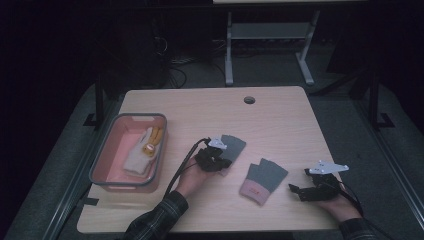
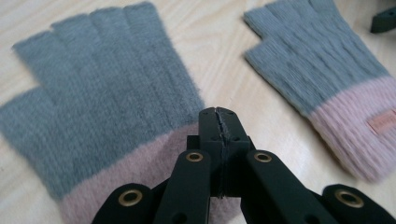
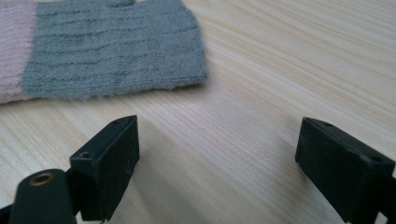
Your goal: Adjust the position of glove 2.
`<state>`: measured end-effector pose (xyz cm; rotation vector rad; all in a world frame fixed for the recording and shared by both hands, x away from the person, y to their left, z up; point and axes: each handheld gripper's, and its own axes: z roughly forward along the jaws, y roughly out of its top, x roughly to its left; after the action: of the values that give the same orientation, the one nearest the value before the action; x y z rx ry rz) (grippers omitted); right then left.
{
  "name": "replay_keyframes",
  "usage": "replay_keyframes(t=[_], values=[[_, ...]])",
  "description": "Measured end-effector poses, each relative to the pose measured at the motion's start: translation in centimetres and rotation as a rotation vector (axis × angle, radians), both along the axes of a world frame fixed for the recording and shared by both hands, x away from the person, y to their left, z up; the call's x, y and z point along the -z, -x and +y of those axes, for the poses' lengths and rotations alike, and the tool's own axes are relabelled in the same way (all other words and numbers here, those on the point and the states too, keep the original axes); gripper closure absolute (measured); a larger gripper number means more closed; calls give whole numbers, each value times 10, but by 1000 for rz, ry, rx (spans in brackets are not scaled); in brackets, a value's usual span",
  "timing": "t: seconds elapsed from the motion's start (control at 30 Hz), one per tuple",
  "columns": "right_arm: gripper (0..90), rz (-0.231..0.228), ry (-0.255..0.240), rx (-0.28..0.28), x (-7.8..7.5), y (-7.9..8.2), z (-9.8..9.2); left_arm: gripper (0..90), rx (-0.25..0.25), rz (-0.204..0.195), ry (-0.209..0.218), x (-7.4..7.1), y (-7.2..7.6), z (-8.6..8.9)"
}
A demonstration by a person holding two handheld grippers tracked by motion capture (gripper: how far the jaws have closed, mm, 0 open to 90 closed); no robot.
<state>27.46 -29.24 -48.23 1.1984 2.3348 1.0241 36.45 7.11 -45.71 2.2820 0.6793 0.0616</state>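
Left claw [image 2: 219, 122] clenched on the pink cuff of a soft grey knitted fingerless glove [image 2: 102, 88] lying on the table directly beneath it; judged light, limp, best lifted by that cuff.

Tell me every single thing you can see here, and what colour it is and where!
fingerless gloves: two, grey with pink cuffs, flat on the table; one in the middle, one under the left claw
pink bin: one, grey rim, left side of the table
cream and yellow knit thing: one, inside the bin
table: one, light wood, with a round hole near the far edge
left claw: black, jaws shut on the pink cuff of the nearer glove
right claw: black, jaws wide apart, nothing between them, low over bare wood
sleeves: plaid, at the near edge
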Motion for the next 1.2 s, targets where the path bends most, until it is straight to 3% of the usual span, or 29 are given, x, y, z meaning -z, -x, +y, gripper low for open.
replay_keyframes(t=[0.43,0.5,0.63,0.67,0.73,0.83,0.87,0.97,1.03,1.2], values=[[132,-1,-1,1,0,0,0,887,29,25,-26,-6,22,22],[133,0,0,0,0,0,0,775,17,2,-16,-11,20,24],[133,0,0,0,0,0,0,650,-3,-38,-22,-17,14,28],[133,0,-1,1,0,0,0,568,-18,-66,-31,-18,10,32],[133,0,-1,1,0,0,0,524,-22,-74,-44,-16,8,35],[133,0,0,1,0,0,0,498,-21,-79,-67,-13,5,37],[133,0,0,1,0,0,0,490,-27,-97,-84,-11,3,38],[133,0,0,0,0,0,0,462,-36,-99,-70,-9,0,41],[133,0,0,0,0,0,0,458,-33,-79,-63,-6,-3,42],[133,0,0,1,0,0,0,430,-26,-81,-86,-3,-1,40]])
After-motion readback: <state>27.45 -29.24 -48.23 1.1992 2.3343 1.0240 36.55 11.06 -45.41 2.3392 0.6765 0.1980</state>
